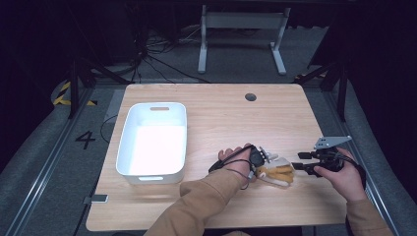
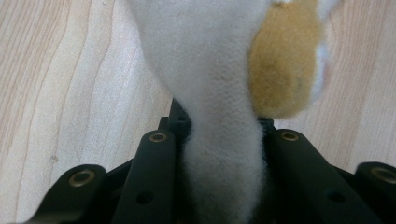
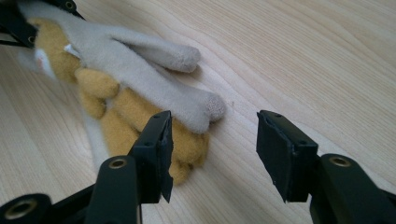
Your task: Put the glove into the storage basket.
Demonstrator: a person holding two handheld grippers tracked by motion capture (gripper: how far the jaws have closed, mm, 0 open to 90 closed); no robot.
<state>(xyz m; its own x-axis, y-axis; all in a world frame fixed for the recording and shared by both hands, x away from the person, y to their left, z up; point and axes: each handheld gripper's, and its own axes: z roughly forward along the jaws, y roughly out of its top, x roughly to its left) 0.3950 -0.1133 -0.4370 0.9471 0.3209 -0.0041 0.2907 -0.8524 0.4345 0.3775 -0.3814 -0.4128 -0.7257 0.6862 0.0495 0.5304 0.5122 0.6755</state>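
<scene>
A plush toy (image 1: pixel 278 173) in cream and tan lies on the wooden table (image 1: pixel 221 118) near its front right. My left gripper (image 1: pixel 260 160) is shut on a cream part of the plush toy (image 2: pixel 219 93), which is squeezed between its black jaws. My right gripper (image 1: pixel 301 161) sits just right of the toy, open, with bare wood between its jaws. In the right gripper view the plush toy (image 3: pixel 130 88) lies ahead and left, its cream limbs ending just short of my right gripper (image 3: pixel 212 149).
A white plastic bin (image 1: pixel 153 142) stands on the left half of the table. A round cable hole (image 1: pixel 251 97) is near the far edge. Beyond the table are a desk frame (image 1: pixel 241 34) and floor cables.
</scene>
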